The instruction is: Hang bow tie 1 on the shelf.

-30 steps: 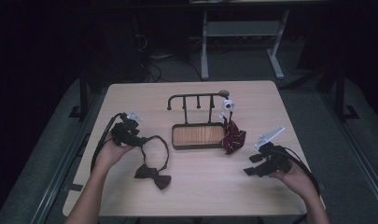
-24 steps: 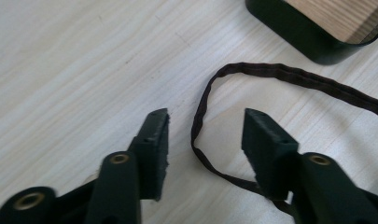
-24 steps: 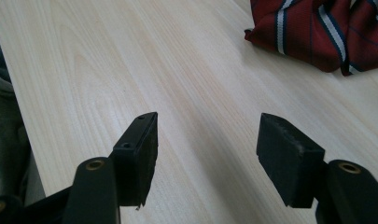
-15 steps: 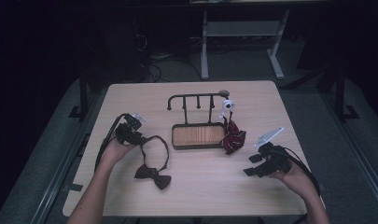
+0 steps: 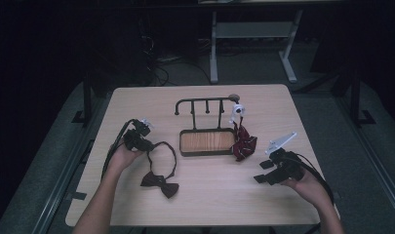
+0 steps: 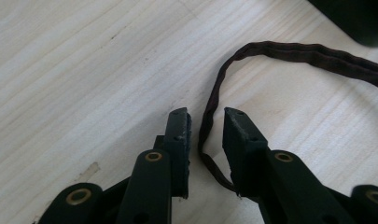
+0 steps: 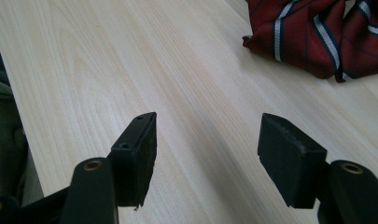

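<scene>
While the jaws of the left gripper [image 6: 206, 140] have just been closing, a narrow gap is left between them, and the thin strap [image 6: 210, 116] of the dark bow tie [image 5: 159, 183] is threaded through that gap without yet being visibly pinched. Seen from above, the left gripper [image 5: 136, 139] is placed at about nine o'clock on the table [image 5: 200, 204], with the strap loop [image 5: 167, 153] running from it toward the bow nearer the front edge at about seven o'clock. If the jaws are shut slightly off line, the strap could be missed or caught only at its edge, and it would likely slip out once lifted. A grip so far from the bow could also let the bow swing and snag on the way up. The right gripper [image 5: 275, 170] is rested at about four o'clock with its jaws held wide and nothing between them [image 7: 207, 158], so no help would be given if the tie slid. Farther on, near the centre, the wooden tray [image 5: 207, 141] and its rack of hooks [image 5: 205, 103] are set; a dangling bow could be dragged against the tray rim. The striped red tie [image 5: 244, 144], hung at the rack's three o'clock end, could be knocked loose by a careless pass.
</scene>
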Demonstrator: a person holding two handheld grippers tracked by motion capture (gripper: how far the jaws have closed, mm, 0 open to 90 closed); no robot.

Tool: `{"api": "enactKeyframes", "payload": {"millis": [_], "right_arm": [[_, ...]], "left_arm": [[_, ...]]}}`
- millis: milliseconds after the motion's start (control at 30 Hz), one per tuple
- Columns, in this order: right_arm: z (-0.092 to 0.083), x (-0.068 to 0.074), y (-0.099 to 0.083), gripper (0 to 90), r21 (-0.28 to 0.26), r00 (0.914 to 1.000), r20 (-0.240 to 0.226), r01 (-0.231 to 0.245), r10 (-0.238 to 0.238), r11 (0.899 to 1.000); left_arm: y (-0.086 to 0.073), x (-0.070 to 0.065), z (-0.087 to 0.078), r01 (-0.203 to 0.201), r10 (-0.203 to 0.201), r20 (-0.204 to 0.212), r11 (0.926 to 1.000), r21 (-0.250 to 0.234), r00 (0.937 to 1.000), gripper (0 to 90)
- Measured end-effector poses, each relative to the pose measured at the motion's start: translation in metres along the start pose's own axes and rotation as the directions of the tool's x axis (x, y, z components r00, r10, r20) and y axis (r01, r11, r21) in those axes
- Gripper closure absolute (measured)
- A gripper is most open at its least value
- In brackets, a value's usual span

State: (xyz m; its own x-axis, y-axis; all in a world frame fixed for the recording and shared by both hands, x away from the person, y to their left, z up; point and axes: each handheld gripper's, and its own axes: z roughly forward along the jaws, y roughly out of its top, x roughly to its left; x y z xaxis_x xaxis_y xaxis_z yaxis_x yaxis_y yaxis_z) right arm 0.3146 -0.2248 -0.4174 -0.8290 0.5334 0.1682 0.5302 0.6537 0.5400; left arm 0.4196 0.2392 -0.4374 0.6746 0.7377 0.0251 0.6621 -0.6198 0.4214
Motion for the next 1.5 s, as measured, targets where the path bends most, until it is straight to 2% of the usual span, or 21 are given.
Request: {"api": "enactKeyframes", "payload": {"millis": [100,133,167,333,433,533,767,833,933,1100,1200,1267,1500], "right_arm": [[0.0,0.0,0.0,37.1,0.0,1.0,0.003,0.005,-0.005,1.0],[0.0,0.0,0.0,37.1,0.0,1.0,0.003,0.005,-0.005,1.0],[0.0,0.0,0.0,37.2,-0.001,1.0,0.003,-0.001,0.001,1.0],[0.0,0.0,0.0,37.2,-0.004,0.9999,0.01,-0.005,0.005,1.0],[0.0,0.0,0.0,37.1,-0.011,0.9999,0.008,-0.01,0.01,1.0],[0.001,-0.001,0.001,36.8,-0.011,0.9999,0.005,-0.014,0.014,1.0],[0.005,-0.004,-0.001,35.9,-0.009,0.9996,-0.002,-0.029,0.029,1.0],[0.005,-0.005,-0.002,35.7,-0.013,0.9993,-0.002,-0.039,0.039,0.999],[0.002,-0.007,-0.003,35.5,-0.018,0.9989,0.008,-0.047,0.047,0.999],[0.0,-0.009,-0.005,35.3,-0.023,0.9983,0.015,-0.055,0.055,0.998],[-0.001,-0.01,-0.006,35.2,-0.027,0.9979,0.014,-0.063,0.064,0.998],[-0.002,-0.01,-0.006,35.1,-0.029,0.9978,0.015,-0.064,0.064,0.998],[-0.002,-0.011,-0.005,34.9,-0.026,0.9971,0.017,-0.074,0.074,0.997]], "left_arm": [[-0.001,0.002,0.002,0.01,-0.01,-0.001,0.9998,0.017,0.9999,77.1],[-0.001,0.002,0.003,0.009,-0.009,0.0,0.9997,0.022,1.0,77.1],[-0.001,0.003,0.003,0.005,-0.005,0.001,0.9996,0.029,1.0,82.7],[-0.001,0.001,0.003,-0.011,0.01,0.01,0.9995,0.031,0.9999,89.2],[-0.001,0.0,0.002,-0.017,0.016,0.015,0.9994,0.031,0.9998,89.5],[-0.001,-0.001,-0.002,-0.016,0.016,0.028,0.9998,0.011,0.9995,89.6],[-0.001,-0.007,-0.014,-0.054,0.055,0.043,0.9984,-0.015,0.9976,89.6],[0.0,-0.007,-0.019,-0.077,0.078,0.059,0.9969,-0.013,0.9953,89.6],[0.0,-0.008,-0.026,-0.089,0.091,0.078,0.9956,-0.028,0.9928,89.6],[0.003,-0.013,-0.04,-0.116,0.12,0.088,0.9921,-0.046,0.9888,89.7],[0.004,-0.014,-0.044,-0.121,0.124,0.091,0.9916,-0.047,0.988,89.8],[0.004,-0.015,-0.047,-0.117,0.123,0.107,0.9912,-0.063,0.9866,89.7],[0.006,-0.018,-0.054,-0.143,0.15,0.117,0.9875,-0.066,0.9817,89.8]]}}
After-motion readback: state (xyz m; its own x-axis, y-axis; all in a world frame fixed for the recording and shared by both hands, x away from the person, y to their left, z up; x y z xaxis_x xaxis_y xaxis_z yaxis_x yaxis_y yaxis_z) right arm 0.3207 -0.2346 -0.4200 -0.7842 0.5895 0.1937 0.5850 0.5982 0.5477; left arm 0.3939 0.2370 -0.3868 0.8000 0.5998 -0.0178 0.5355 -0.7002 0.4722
